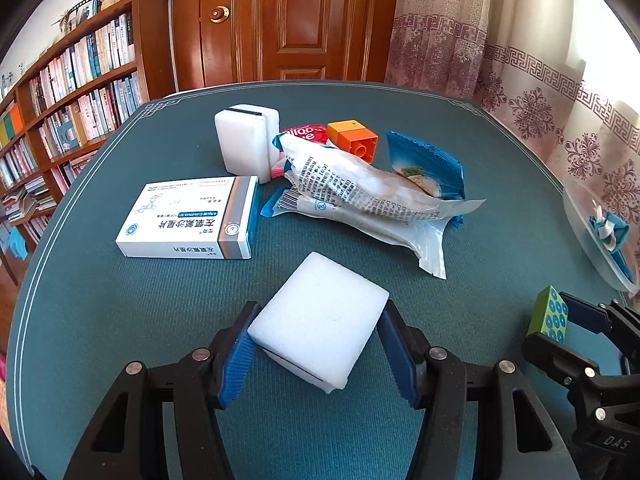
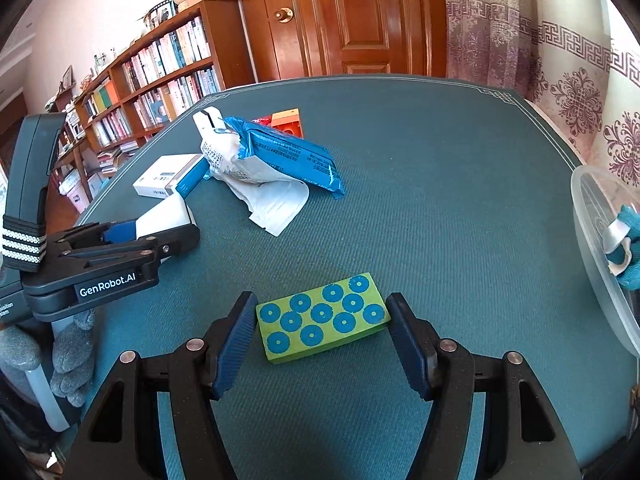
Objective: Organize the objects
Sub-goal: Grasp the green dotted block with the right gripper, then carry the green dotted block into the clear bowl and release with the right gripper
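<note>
Gripping a white sponge [image 1: 320, 324] in the left hand-held gripper [image 1: 316, 344], lower centre; right hand-held gripper [image 2: 322, 320] clamping the green block [image 2: 322, 316] endwise, long axis across jaws, bowl [image 2: 600, 260] at right edge.

White sponge [image 1: 316, 324]; green block [image 2: 322, 318], blue dots; teal tablecloth [image 2: 420, 184]; orange brick [image 1: 352, 138]; blue packet [image 2: 288, 154].

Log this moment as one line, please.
left gripper: shut on white sponge | right gripper: shut on green block | pile: snack bags, medicine box
</note>
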`<move>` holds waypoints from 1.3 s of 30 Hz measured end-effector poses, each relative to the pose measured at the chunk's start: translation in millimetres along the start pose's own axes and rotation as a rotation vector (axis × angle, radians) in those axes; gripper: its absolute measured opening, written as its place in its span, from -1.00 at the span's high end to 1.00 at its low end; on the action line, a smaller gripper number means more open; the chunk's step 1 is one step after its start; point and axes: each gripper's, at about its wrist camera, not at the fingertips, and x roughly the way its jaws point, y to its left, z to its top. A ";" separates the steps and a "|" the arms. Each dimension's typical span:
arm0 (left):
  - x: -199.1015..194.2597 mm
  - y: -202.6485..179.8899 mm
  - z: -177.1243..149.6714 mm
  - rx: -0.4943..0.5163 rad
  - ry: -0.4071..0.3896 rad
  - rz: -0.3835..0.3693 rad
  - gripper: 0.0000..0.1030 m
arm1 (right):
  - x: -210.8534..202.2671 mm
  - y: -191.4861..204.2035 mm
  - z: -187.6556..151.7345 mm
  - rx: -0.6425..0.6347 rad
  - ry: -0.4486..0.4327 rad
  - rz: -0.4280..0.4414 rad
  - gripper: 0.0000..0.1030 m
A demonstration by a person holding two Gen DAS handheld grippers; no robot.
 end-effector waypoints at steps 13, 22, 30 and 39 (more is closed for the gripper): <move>-5.1 -49.8 -6.5 0.083 0.025 -0.071 -0.21 | -42.9 -53.3 -5.8 0.130 -0.069 -0.040 -0.30; -10.8 -88.5 -7.9 0.165 0.024 -0.117 -0.21 | -78.0 -106.6 -7.2 0.225 -0.134 -0.114 -0.30; -12.1 -111.3 -8.0 0.210 0.027 -0.140 -0.22 | -95.9 -151.3 -9.2 0.312 -0.162 -0.155 -0.30; -9.9 -120.7 -9.0 0.229 0.037 -0.149 -0.22 | -90.1 -196.6 -11.2 0.444 -0.140 -0.127 -0.30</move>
